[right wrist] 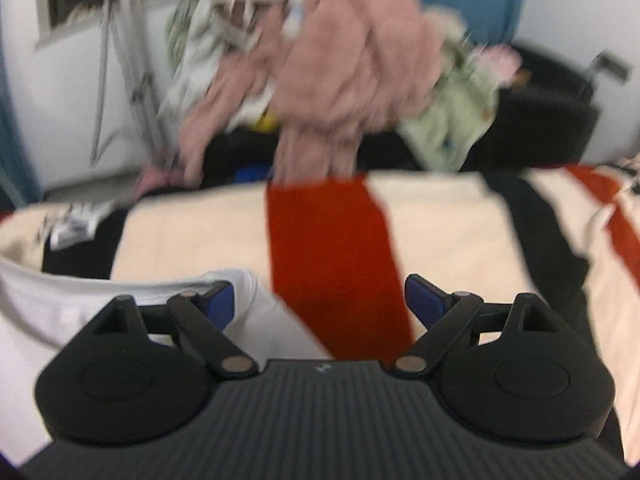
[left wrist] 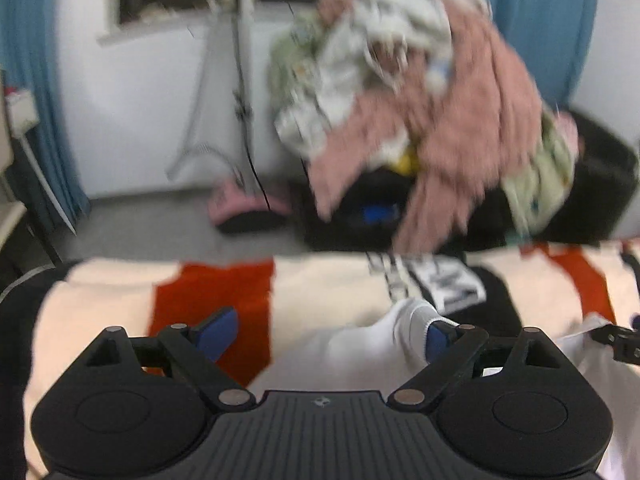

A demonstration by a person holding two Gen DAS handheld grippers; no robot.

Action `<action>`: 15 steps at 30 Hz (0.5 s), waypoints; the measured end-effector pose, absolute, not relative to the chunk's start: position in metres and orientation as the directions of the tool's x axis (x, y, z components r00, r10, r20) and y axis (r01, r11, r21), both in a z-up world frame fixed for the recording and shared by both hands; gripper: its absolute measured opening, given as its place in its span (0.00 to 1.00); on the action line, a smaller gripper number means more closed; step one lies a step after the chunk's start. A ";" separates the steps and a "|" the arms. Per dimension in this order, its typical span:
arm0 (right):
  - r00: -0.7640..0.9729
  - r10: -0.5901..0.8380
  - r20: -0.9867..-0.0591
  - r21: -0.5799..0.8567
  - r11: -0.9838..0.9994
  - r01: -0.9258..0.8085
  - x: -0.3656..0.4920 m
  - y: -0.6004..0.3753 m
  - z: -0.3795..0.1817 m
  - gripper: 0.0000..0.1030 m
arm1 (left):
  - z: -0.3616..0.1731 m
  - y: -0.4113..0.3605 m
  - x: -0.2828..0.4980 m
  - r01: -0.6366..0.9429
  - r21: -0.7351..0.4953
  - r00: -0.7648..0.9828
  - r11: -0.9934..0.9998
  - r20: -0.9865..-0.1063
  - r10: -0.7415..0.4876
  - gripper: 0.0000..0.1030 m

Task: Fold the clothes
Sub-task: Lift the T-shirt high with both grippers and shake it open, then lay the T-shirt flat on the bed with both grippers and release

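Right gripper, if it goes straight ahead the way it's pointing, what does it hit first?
Probably the red stripe of the blanket, straight between the open right gripper fingers. The clothes pile sits beyond; depth is unclear.

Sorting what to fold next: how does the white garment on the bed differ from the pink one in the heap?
The white garment lies low on the striped blanket, right by both open grippers; the pink garment is piled high on the heap behind, out of reach. The white one looks smooth and plain; the pink one looks crumpled and hangs down over dark luggage. Both are unfolded.
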State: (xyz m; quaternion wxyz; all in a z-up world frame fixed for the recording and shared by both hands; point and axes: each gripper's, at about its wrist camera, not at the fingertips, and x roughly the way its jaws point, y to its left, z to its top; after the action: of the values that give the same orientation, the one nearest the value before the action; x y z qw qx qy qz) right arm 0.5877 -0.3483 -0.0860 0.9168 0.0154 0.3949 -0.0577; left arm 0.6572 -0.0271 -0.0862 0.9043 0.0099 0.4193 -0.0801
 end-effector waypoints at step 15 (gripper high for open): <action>0.737 0.066 -0.673 0.193 0.977 0.090 0.483 -0.318 0.000 0.86 | 0.017 -0.072 0.572 0.234 0.354 0.846 0.906 -0.533 -0.010 1.00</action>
State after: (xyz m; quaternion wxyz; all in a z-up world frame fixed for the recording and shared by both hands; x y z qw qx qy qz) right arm 0.4831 -0.3181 -0.0001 0.9257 0.1070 0.3628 -0.0065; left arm 0.5720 -0.0721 0.0167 0.9381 0.2074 0.2698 -0.0650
